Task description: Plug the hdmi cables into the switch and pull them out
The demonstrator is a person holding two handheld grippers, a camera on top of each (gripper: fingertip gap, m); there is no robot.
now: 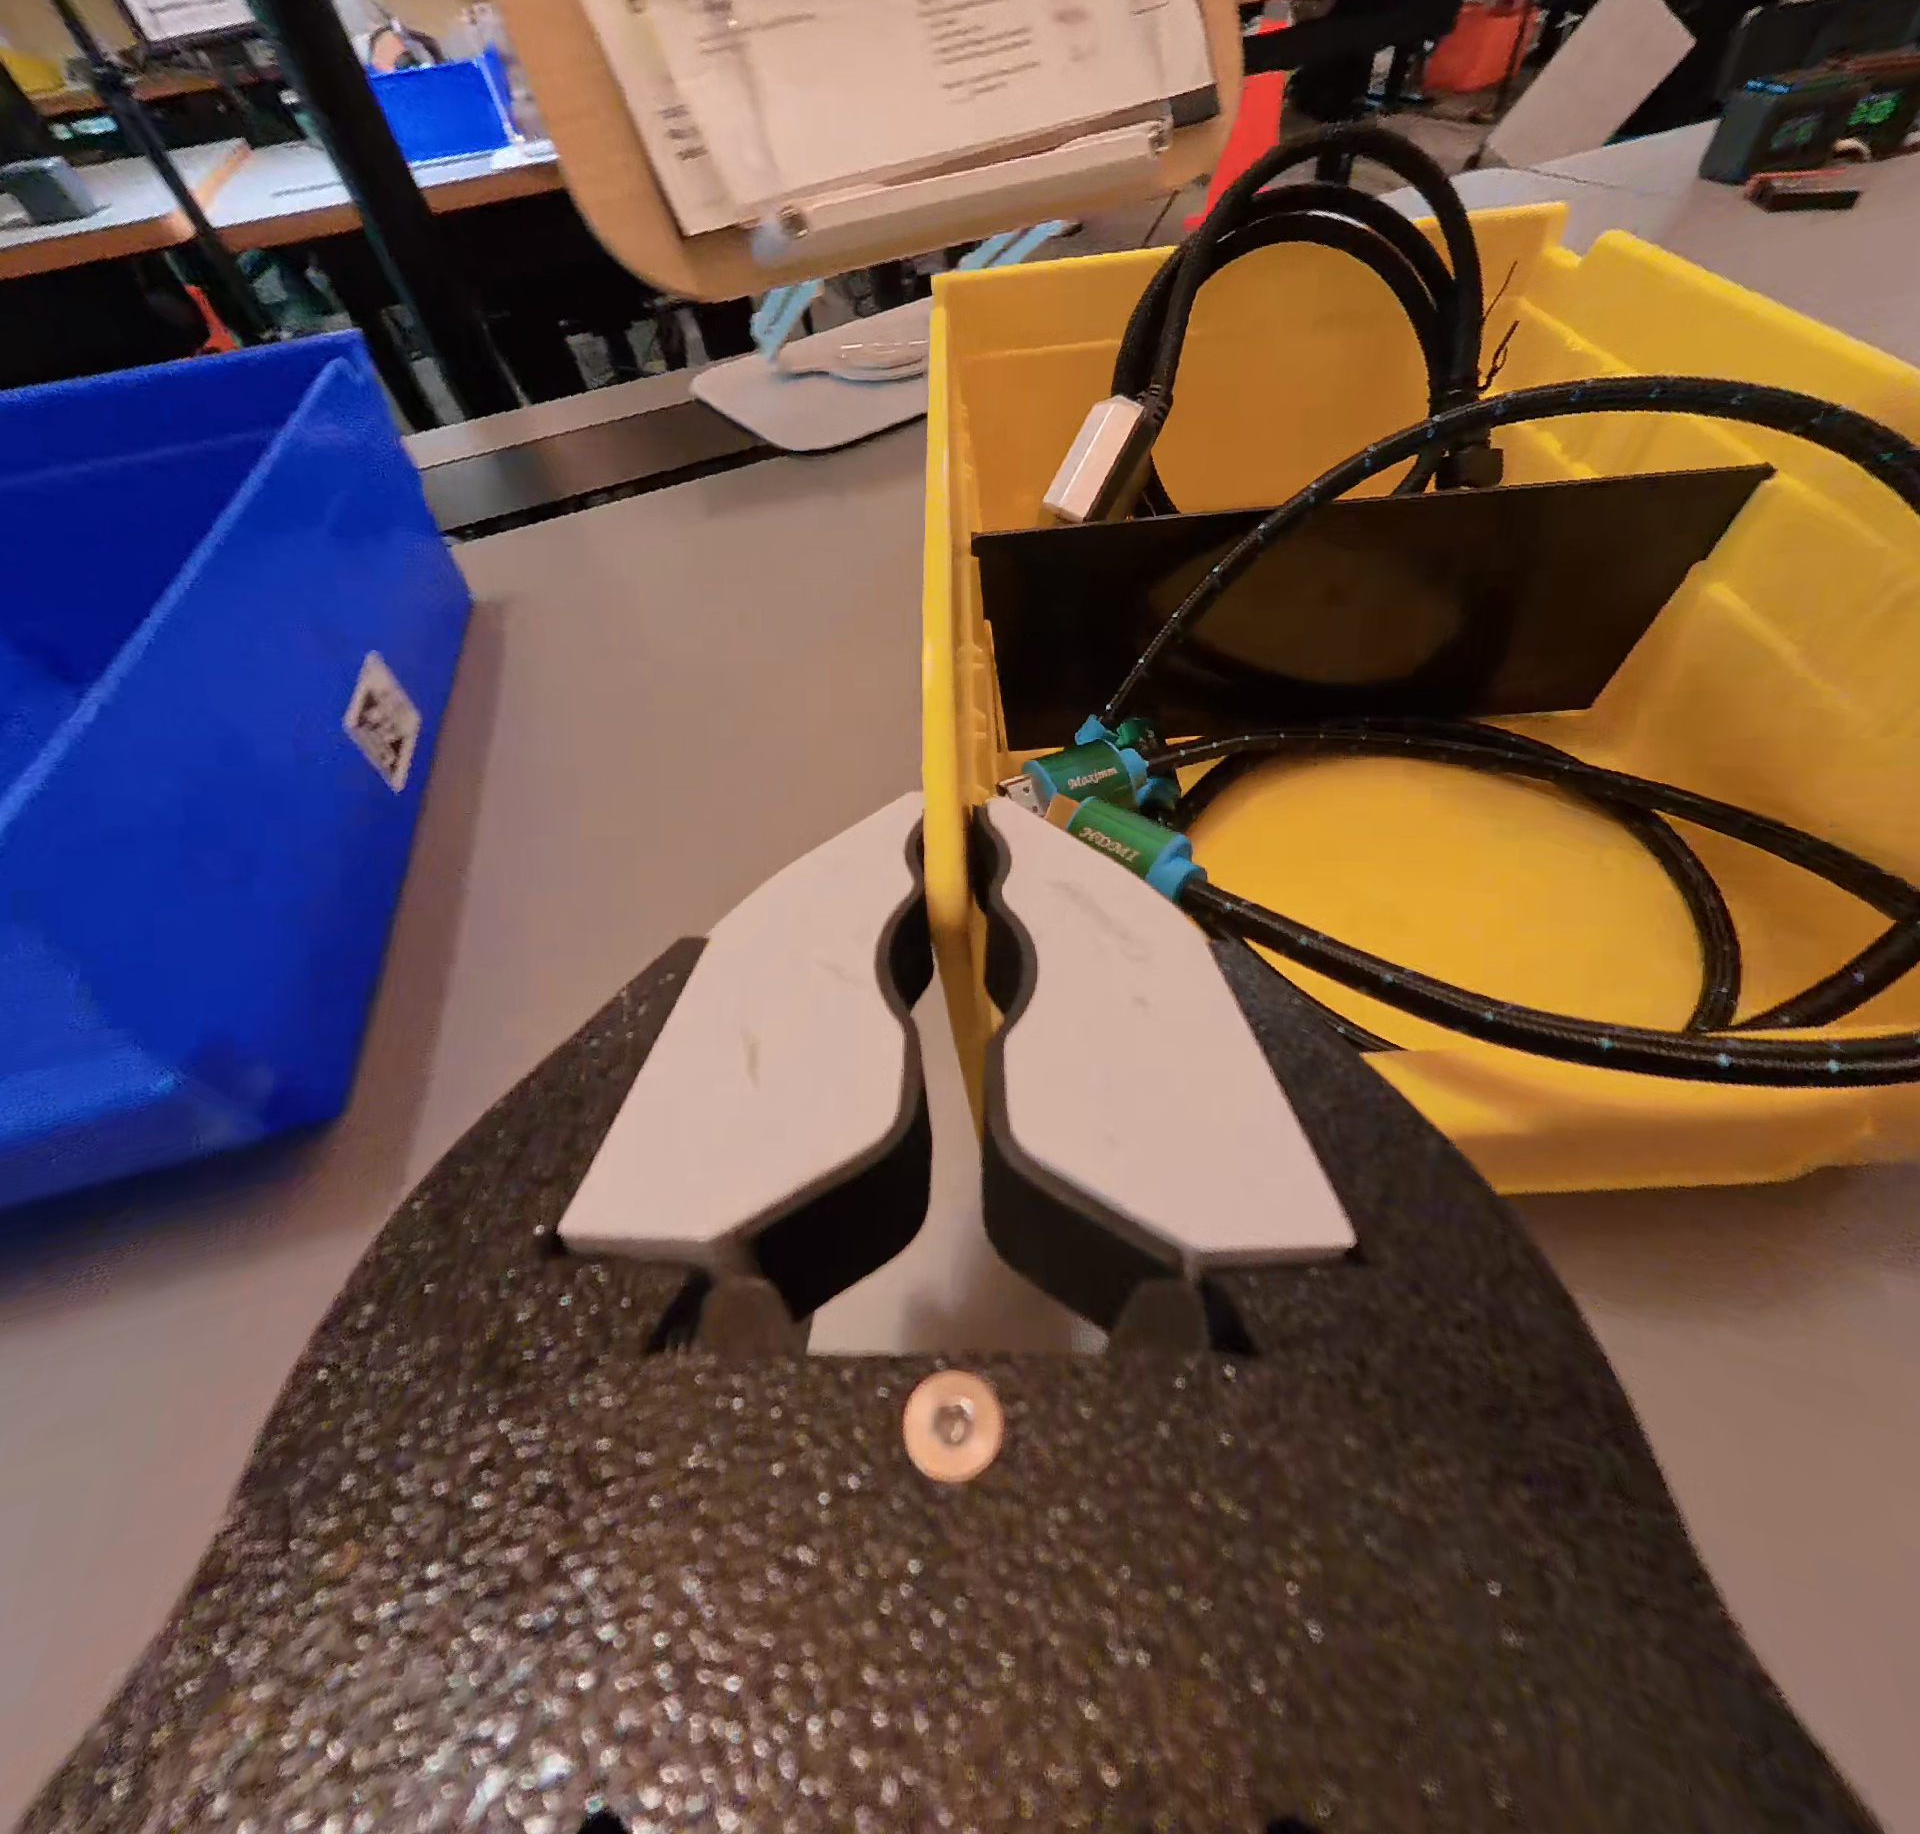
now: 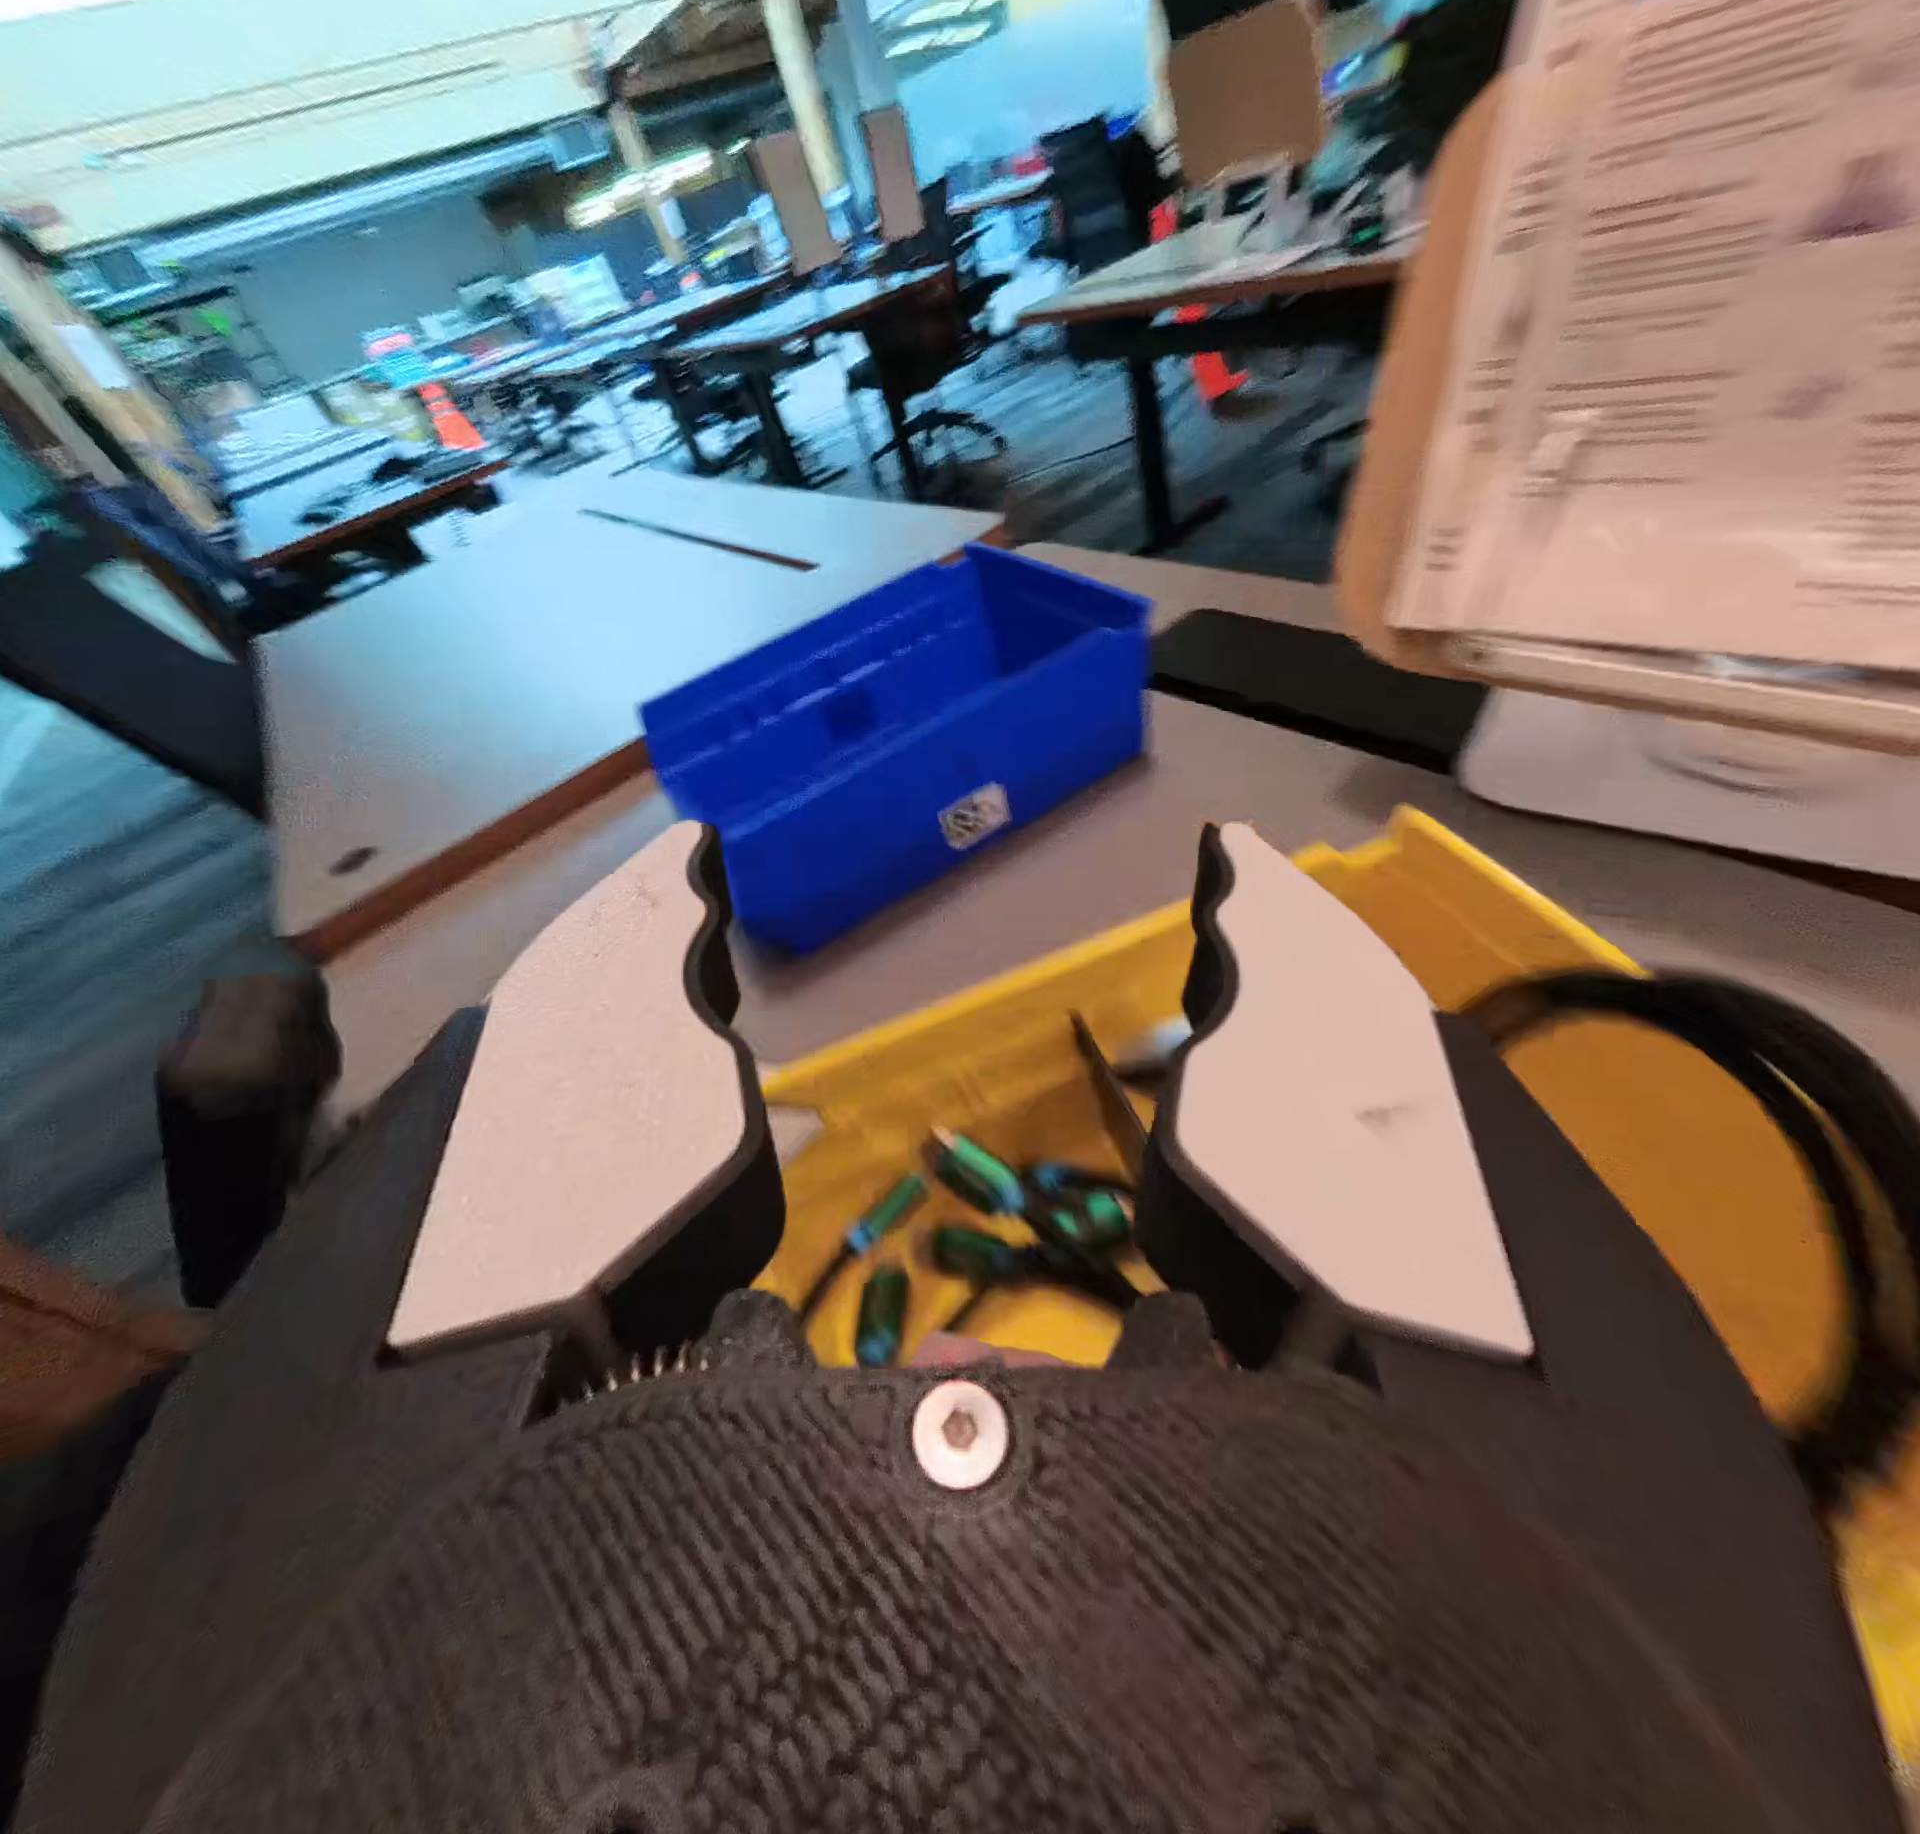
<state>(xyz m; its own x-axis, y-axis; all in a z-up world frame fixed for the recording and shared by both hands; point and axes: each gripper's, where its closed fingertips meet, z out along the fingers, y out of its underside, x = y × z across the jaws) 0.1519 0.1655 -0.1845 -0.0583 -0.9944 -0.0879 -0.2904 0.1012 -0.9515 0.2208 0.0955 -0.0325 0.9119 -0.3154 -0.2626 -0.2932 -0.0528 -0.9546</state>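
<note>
At centre of the left wrist view, the left gripper (image 1: 948, 828) was clenched on the left wall of the yellow bin (image 1: 951, 641), one finger outside and one inside, with only the thin wall between the tips. Just right of the inner fingertip lay two green plugs (image 1: 1117, 844) of the HDMI cables (image 1: 1558, 1036), touching or nearly touching the finger; their black braided cords coiled across the bin floor toward the lower right of the frame. Above them a black divider (image 1: 1351, 600) stood across the bin, and behind it, in the upper right, a second black cable (image 1: 1299, 226) looped up with a silver plug (image 1: 1101, 459) hanging down. A blue bin (image 1: 187, 745) sat on the grey table (image 1: 675, 641) at the left of the frame, well apart from the yellow one.

The right wrist view was blurred. The right gripper (image 2: 956, 854) was released, its fingers spread wide and holding nothing, above the yellow bin (image 2: 977, 1057). Several green plugs (image 2: 977, 1176) lay low in the gap between the fingers, at lower centre of the frame, below the tips and apart from them. The blue bin (image 2: 904, 735) stood beyond the fingertips at centre frame. No switch could be made out in either view.
</note>
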